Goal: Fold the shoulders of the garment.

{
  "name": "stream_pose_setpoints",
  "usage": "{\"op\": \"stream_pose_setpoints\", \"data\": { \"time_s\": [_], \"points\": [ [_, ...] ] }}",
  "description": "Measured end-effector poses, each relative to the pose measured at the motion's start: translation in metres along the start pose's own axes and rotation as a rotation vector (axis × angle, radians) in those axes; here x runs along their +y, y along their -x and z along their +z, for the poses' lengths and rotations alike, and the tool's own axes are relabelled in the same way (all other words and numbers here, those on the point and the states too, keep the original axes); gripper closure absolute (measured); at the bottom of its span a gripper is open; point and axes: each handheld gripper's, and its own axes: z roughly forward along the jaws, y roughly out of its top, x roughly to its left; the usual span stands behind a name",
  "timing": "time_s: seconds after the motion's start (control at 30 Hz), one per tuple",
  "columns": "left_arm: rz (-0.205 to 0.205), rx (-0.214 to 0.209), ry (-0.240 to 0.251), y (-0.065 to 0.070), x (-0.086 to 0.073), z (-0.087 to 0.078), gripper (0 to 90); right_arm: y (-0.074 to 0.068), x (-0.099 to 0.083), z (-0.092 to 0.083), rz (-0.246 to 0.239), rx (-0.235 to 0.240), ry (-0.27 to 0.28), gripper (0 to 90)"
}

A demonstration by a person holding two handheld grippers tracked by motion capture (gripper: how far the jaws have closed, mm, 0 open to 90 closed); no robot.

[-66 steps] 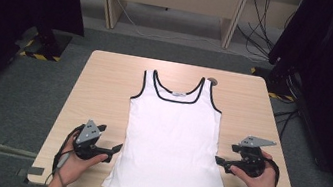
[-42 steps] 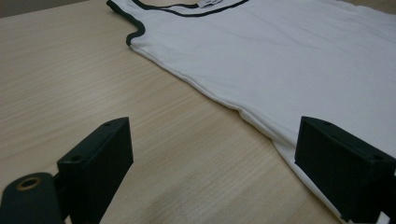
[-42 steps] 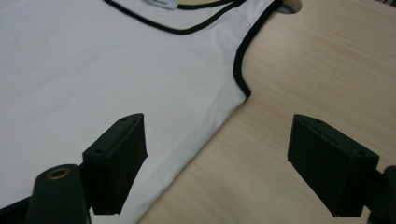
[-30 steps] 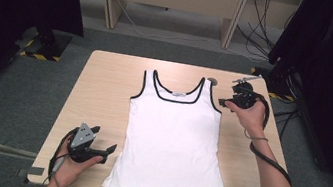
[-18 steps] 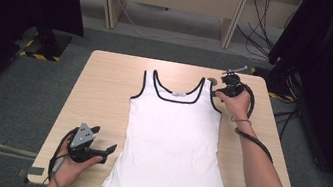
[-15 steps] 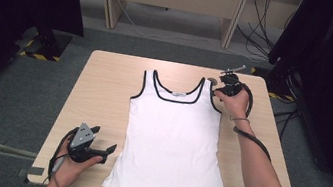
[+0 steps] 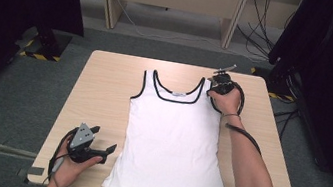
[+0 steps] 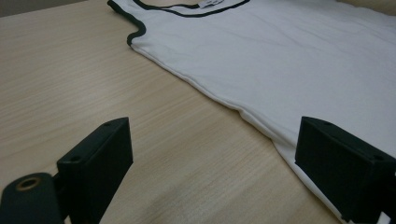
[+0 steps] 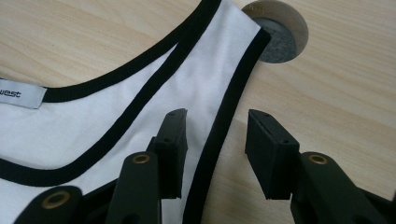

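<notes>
1. Straddling the outer black-trimmed edge of the shoulder strap [image 9: 219,70], my right gripper [image 9: 215,154] has just been closing its jaws. They stand part-way apart, one on the white cloth, the other over bare table [image 9: 336,93], and the pads do not yet press the strap.
2. Lying flat and face up along the middle of the table, the white tank top [image 7: 171,145] has its neckline at the far end and its hem at my near edge.
3. Risk, as I judge it: with one jaw on wood, the closing pads could slide over the trim and catch only the top layer, or nothing. A lift would then open the strap instead of carrying it.
4. Just beyond the strap end sits the round cable hole [image 9: 278,35]. A forward push could drag the strap tip over its rim.
5. My left gripper [image 8: 210,163] rests beside the hem with its jaws wide apart and empty, one jaw over the cloth edge. With that corner unpinned, a pull at the shoulder would probably skew or wrinkle the whole garment.
</notes>
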Motion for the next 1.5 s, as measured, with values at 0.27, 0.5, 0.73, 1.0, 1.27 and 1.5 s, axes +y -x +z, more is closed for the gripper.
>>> {"op": "stream_pose_setpoints", "data": {
  "time_s": [0.27,0.5,0.73,1.0,1.27,1.5],
  "points": [
    [0.001,-0.002,-0.001,0.000,0.000,0.000,10.6,-0.003,-0.002,0.004,-0.014,0.003,0.019,69.4],
    [0.003,0.002,-0.001,0.001,0.000,0.000,10.6,-0.004,-0.007,0.004,0.020,0.018,0.062,80.4],
    [0.010,0.004,-0.003,0.001,0.000,0.000,10.6,-0.004,-0.009,0.005,0.105,0.053,0.084,86.1],
    [0.006,0.004,0.003,0.001,0.000,-0.001,10.5,0.005,-0.012,-0.001,0.214,0.217,0.145,86.4],
    [0.005,0.008,0.002,0.001,0.000,-0.001,10.5,0.003,-0.011,-0.015,0.203,0.266,0.175,86.5],
    [0.007,0.010,0.000,0.001,-0.001,-0.001,10.5,-0.014,-0.019,-0.028,0.107,0.206,0.201,86.2]
  ]
}}
